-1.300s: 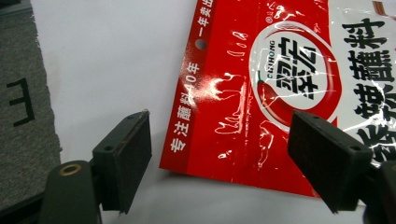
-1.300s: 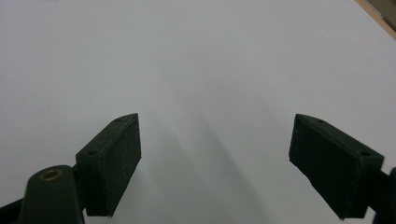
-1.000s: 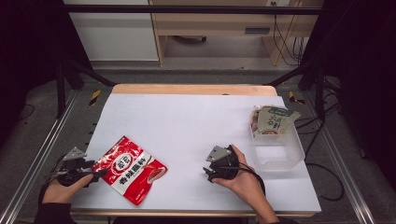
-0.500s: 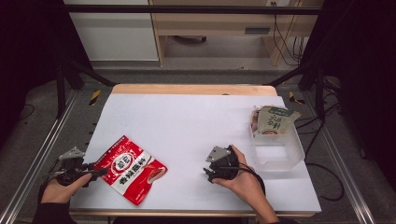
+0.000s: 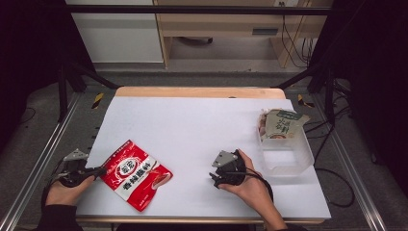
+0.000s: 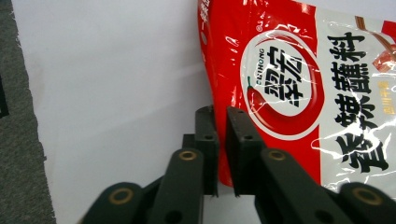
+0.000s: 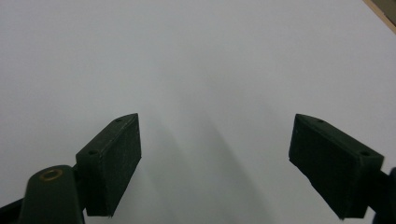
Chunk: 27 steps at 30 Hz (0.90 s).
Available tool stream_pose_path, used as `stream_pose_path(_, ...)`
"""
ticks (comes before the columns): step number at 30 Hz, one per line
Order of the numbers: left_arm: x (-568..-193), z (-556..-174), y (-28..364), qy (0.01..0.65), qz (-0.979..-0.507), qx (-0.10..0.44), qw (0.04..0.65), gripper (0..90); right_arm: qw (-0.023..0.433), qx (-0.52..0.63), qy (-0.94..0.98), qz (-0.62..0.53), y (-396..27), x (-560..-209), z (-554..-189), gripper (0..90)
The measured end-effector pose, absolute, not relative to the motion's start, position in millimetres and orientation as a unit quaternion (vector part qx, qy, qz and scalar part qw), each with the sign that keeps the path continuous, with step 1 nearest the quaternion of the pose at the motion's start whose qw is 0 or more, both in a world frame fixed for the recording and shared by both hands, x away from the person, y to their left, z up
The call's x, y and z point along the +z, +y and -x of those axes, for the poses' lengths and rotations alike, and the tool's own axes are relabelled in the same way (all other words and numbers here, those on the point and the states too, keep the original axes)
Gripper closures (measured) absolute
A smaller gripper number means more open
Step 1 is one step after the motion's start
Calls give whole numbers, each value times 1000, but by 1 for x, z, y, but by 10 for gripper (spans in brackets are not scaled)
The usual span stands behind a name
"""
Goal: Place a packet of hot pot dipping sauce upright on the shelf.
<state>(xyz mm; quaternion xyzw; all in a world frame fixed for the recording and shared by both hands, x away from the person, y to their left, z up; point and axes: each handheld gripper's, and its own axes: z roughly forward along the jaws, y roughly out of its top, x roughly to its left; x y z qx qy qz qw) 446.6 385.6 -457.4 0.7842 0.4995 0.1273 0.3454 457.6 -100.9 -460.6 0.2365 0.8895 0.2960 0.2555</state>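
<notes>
A red snack packet (image 5: 137, 174) with white and black print lies flat on the white table top near its front left. My left gripper (image 5: 101, 170) reaches it from the left. In the left gripper view its jaws (image 6: 221, 116) have just been closing and now pinch the packet's (image 6: 289, 84) left edge between the pads. A hand holds my right gripper (image 5: 212, 176) at the front centre, lying low on the table and pointing left. The right gripper view has that gripper (image 7: 215, 140) open wide over bare white surface, with nothing between the pads.
A clear plastic box (image 5: 288, 154) stands at the right edge of the table, with a beige packet (image 5: 281, 124) leaning in its far end. A wooden strip (image 5: 192, 91) borders the far side. Metal rails (image 5: 29, 178) run along both sides.
The left gripper's jaws have come together on the red packet's left edge. Both hands and the packet have stayed where they were.
</notes>
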Motion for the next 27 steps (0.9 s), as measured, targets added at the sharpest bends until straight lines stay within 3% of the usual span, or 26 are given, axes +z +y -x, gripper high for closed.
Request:
stream_pose_path(12, -438, -453, 371, 462, -797, 144, 361, 900, 262, 304, 884, -239, -101, -455, -457, 176)
stream_pose_path(27, -394, -484, 310, 366, -842, 155, 365, 900, 271, 298, 887, -227, -93, -428, -468, 183)
